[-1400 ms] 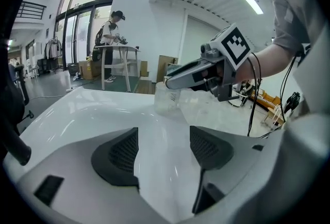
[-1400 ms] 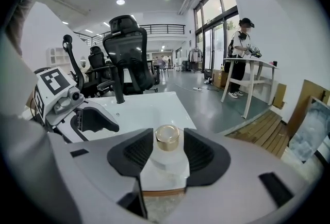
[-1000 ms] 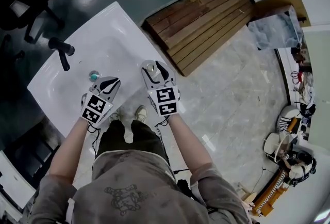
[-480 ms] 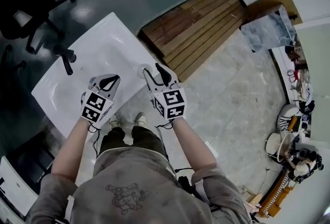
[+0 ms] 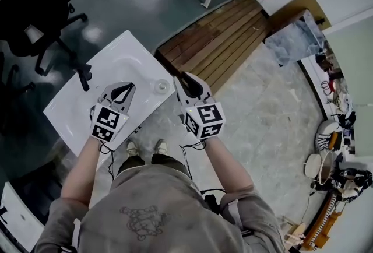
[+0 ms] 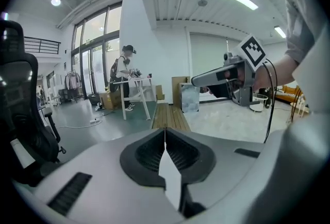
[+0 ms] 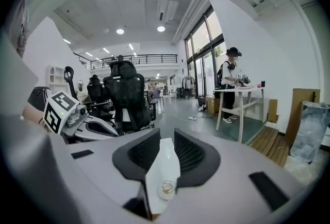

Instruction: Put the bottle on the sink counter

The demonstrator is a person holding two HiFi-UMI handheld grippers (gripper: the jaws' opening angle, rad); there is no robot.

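- Far left, the glossy white sink tabletop (image 5: pixel 67 109) carries a black metal faucet (image 5: pixel 86 77) along its far edge;
- the left gripper (image 5: pixel 122 90) hangs over the near half of the tabletop, its jaws pressed together on nothing;
- just to its right the small round clear bottle (image 5: pixel 160 87) sits on the right corner of the tabletop, free of both grippers; from above only its round top shows, so I'd judge it upright, long axis vertical;
- the right gripper (image 5: pixel 185 78) is just beside the bottle, past the tabletop's edge; its jaws are a narrow gap apart and closing, with nothing between them; the bottle lies to its left, and this gripper is the nearer of the two;
- with the bottle on the tabletop the task looks done; any further touch would fall to the right gripper, reaching leftward.
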